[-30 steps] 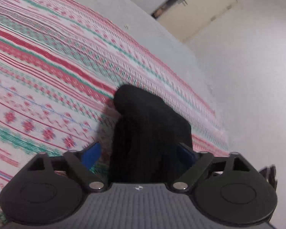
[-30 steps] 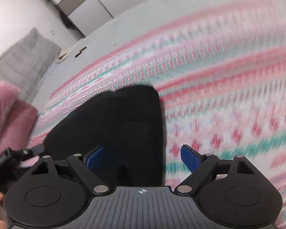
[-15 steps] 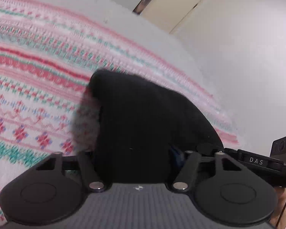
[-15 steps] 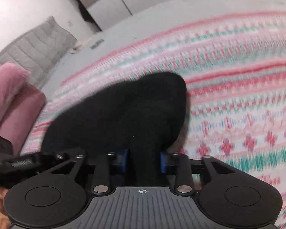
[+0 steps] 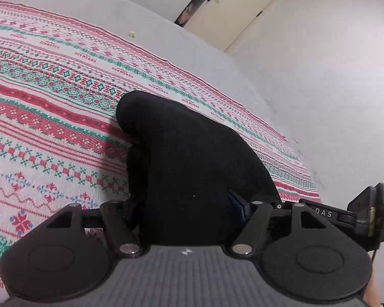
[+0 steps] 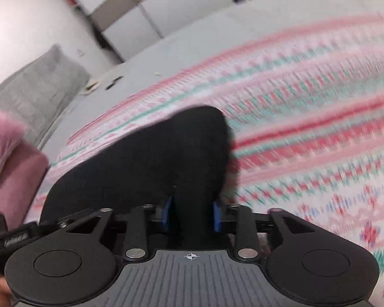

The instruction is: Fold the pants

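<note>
1. Pants (image 5: 192, 158): black, bunched into a raised hump on the patterned cloth (image 5: 51, 128). They lie toward the cloth's near edge, between your two tools. The hump's rounded far end rests on the cloth's red and green bands.
2. Left tool (image 5: 187, 204): its jaws stand wide and have just been opening. Thick fabric fills the gap between them. One blue pad (image 5: 239, 204) shows at the fabric's edge and the other is hidden, so you cannot tell whether the tool grips or merely straddles the fabric.
3. Right tool (image 6: 192, 211): its jaws are narrow and have just been opening slightly. A thinner ridge of fabric sits between the two blue pads, which appear to lie against it on both sides. Treat this as a light pinch on the pants.
4. Step in hand, as judged: laying a fold down onto the cloth and letting go.
5. Fault: uneven release. If one tool lets go while the other holds, the fold will probably drag sideways and land skewed.
6. Fault: trapped bulk. The hump stands high above the cloth, so dropping it unpressed would likely leave a lumpy fold.
7. Fault: snagging. Fabric draped over a pad may lift with the tool when you withdraw and undo the fold.
8. Fault: cloth drag. Pads running low could catch the patterned cloth and wrinkle it under the pants.
9. The right wrist view is blurred, so confirm contact before moving.
</note>
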{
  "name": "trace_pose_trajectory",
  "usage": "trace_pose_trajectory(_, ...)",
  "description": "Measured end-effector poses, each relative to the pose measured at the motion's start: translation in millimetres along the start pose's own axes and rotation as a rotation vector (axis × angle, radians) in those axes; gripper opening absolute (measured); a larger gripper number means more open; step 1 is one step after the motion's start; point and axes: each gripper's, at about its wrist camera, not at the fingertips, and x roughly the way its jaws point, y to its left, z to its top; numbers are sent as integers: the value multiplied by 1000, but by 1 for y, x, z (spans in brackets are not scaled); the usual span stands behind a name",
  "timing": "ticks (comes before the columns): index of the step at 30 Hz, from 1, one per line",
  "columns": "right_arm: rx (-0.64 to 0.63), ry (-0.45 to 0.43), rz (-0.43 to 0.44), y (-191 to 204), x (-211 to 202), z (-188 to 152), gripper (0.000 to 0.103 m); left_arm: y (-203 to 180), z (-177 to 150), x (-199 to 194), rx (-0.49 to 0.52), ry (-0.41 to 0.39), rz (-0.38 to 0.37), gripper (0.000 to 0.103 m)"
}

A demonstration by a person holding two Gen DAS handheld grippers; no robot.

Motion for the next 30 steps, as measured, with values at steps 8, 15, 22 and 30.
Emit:
trace_pose_trajectory(8,86,32,-49,-11,-10,0,52,-16,12,-38,6,-49,166,103)
trace_pose_trajectory(15,-170,-115,-175,25,-45,-6,56,-69,-1,-76,305,-236,283,103)
trace_pose_trajectory(22,-410,-58,-145,65,-38,-31,54,-82,-36,-46,435,-128,255,103)
trace_pose_trajectory(30,-412,19,-234,58,-10,-55,55,-58,-35,-30,315,-6,310,103)
